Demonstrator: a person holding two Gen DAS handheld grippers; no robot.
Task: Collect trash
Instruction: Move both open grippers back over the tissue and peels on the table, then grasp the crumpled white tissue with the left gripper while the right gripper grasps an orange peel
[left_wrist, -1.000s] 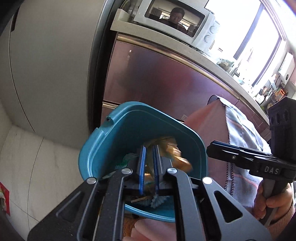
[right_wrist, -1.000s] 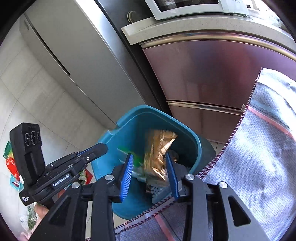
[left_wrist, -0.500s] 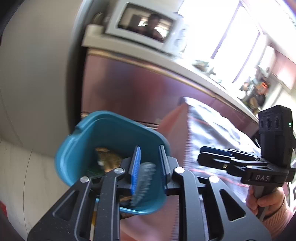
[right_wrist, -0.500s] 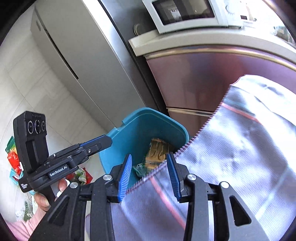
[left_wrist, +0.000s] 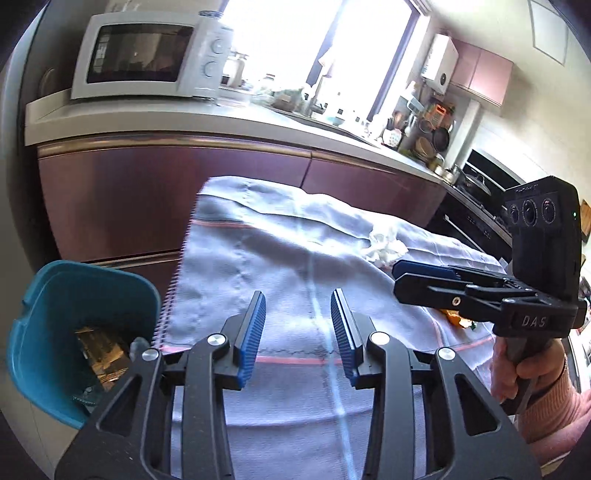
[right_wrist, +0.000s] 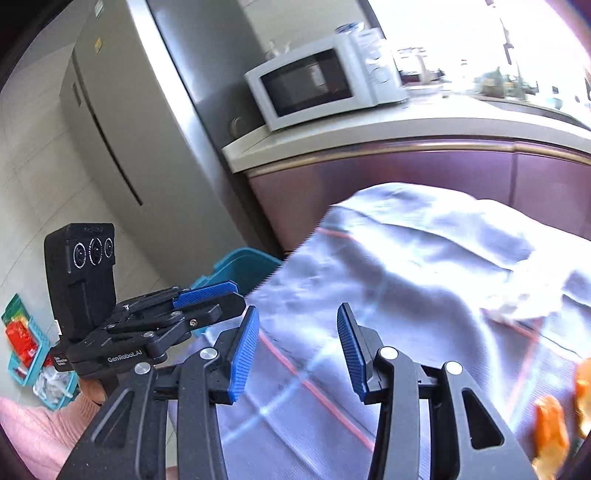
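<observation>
A teal bin (left_wrist: 44, 317) stands off the table's left edge with wrappers (left_wrist: 103, 350) inside; its rim shows in the right wrist view (right_wrist: 240, 264). My left gripper (left_wrist: 297, 332) is open and empty over the grey-white tablecloth (left_wrist: 295, 251). My right gripper (right_wrist: 293, 350) is open and empty over the same cloth (right_wrist: 424, 280); it also shows in the left wrist view (left_wrist: 424, 280). A crumpled white tissue (left_wrist: 386, 245) lies on the cloth beyond the right gripper. Orange peel scraps (right_wrist: 554, 428) lie at the right, partly hidden in the left wrist view (left_wrist: 456, 319).
A maroon counter (left_wrist: 166, 184) with a white microwave (left_wrist: 147, 55) runs behind the table. A grey fridge (right_wrist: 147, 147) stands at the left. A small teal basket (right_wrist: 26, 350) with packets sits on the floor.
Both grippers swung right and up from over the bin to over the cloth. My left gripper opened wide; the trash it held now lies in the bin.
</observation>
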